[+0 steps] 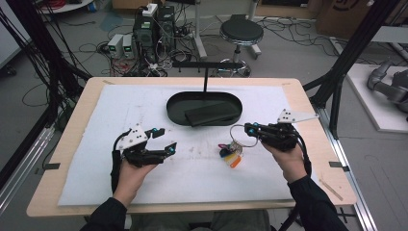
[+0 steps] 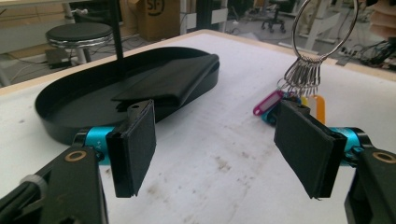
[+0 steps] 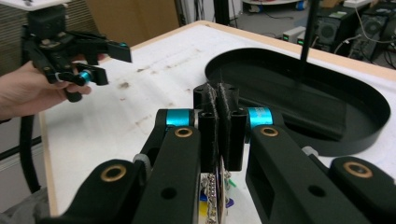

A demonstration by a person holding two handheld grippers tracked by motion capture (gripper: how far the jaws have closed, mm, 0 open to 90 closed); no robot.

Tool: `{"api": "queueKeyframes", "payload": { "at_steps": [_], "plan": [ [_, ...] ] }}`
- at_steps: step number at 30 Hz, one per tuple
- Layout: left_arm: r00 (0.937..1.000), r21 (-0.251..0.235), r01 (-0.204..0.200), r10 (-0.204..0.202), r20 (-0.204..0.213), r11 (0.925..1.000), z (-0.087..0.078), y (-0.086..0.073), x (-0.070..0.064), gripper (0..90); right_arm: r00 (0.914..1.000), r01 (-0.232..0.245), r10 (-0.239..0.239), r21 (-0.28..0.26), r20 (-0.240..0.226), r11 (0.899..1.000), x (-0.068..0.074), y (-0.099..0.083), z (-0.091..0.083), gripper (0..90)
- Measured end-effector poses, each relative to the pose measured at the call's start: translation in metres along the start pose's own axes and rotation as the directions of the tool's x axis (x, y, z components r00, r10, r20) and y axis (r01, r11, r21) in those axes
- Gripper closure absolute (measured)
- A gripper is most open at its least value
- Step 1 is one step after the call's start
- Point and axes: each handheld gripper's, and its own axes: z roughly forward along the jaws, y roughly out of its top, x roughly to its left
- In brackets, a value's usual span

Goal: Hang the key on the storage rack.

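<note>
A metal key ring (image 1: 239, 135) with several coloured tags (image 1: 230, 153) hangs just above the white mat, the tags touching or near it. My right gripper (image 1: 249, 130) is shut on the key ring; in the right gripper view the jaws (image 3: 219, 116) are pressed together with the ring's keys (image 3: 215, 189) below them. My left gripper (image 1: 166, 140) is held open to the left of the keys, with nothing between its pads (image 2: 136, 148). The left gripper view shows the ring (image 2: 322, 28) and tags (image 2: 268, 103) ahead at the right.
A black oval tray (image 1: 170, 109) sits at the back middle of the mat (image 1: 144, 183) and holds a flat black wallet (image 1: 211, 115). A thin black T-post (image 1: 205, 79) rises behind it. Beyond the table are a stool (image 1: 240, 31) and computers (image 1: 154, 29).
</note>
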Motion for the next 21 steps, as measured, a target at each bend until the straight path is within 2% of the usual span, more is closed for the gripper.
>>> {"api": "queueKeyframes", "payload": {
  "at_steps": [5,10,15,21],
  "plan": [
    [0.9986,-0.010,-0.016,0.017,0.050,0.9998,0.007,0.005,-0.005,29.7,0.9996,0.016,-0.017,-0.005,-0.024,1.000,0.008,0.005,0.001,87.6],
    [0.9946,-0.018,-0.031,0.032,0.099,0.9994,0.014,0.010,-0.014,29.6,0.9981,0.033,-0.033,-0.004,-0.053,0.999,0.016,0.008,0.004,87.6],
    [0.9890,-0.026,-0.048,0.051,0.139,0.9985,0.019,0.014,-0.020,29.7,0.9958,0.046,-0.046,-0.002,-0.080,0.999,0.022,0.010,0.007,87.6],
    [0.9784,-0.030,-0.059,0.064,0.196,0.9978,0.027,0.019,-0.031,29.6,0.9913,0.052,-0.052,-0.003,-0.121,0.999,0.029,0.012,0.010,87.6]
  ]
}}
